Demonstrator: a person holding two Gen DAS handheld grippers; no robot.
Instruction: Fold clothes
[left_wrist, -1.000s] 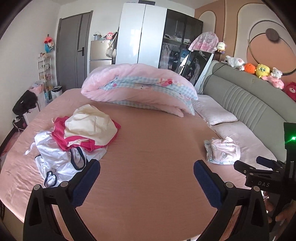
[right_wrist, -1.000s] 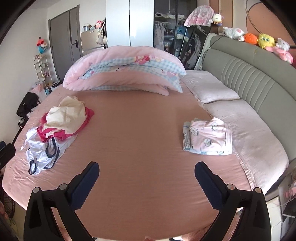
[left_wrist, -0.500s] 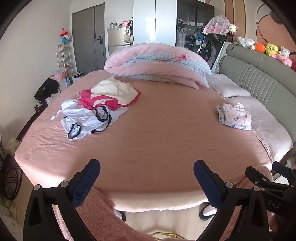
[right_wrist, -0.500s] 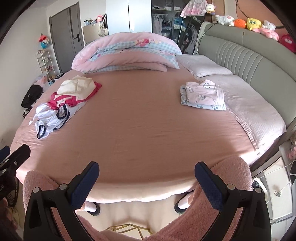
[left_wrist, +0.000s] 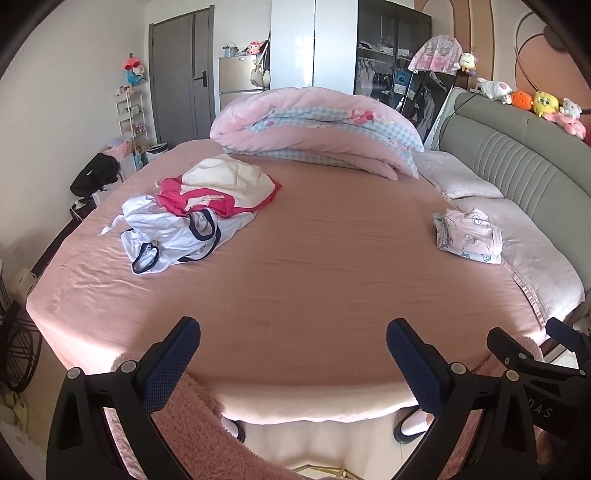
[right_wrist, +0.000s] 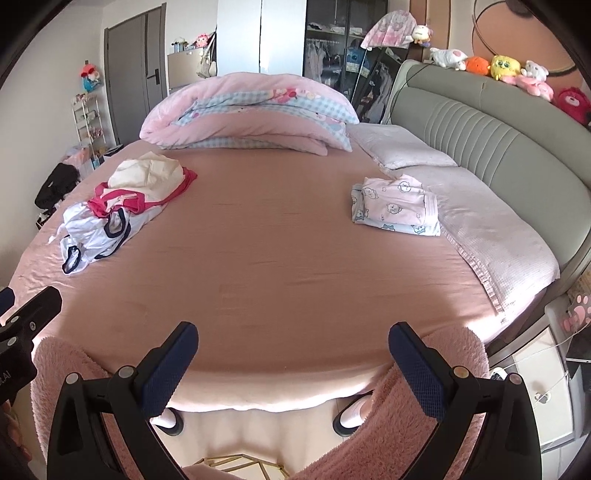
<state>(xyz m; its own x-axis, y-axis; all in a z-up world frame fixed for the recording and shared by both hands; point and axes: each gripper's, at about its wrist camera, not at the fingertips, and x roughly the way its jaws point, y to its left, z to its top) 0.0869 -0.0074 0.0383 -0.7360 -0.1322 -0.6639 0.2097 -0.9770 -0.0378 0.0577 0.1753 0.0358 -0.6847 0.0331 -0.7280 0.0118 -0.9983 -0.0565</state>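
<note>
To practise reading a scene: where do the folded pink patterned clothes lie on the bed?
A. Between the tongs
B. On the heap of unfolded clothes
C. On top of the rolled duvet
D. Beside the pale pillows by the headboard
D: the folded pink patterned clothes lie flat against the pale pillows, far from the heap of unfolded clothes.

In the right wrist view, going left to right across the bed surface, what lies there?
Pile of unfolded clothes → bare pink sheet → folded pink pajamas → pale pink pillow along the grey headboard.
</note>
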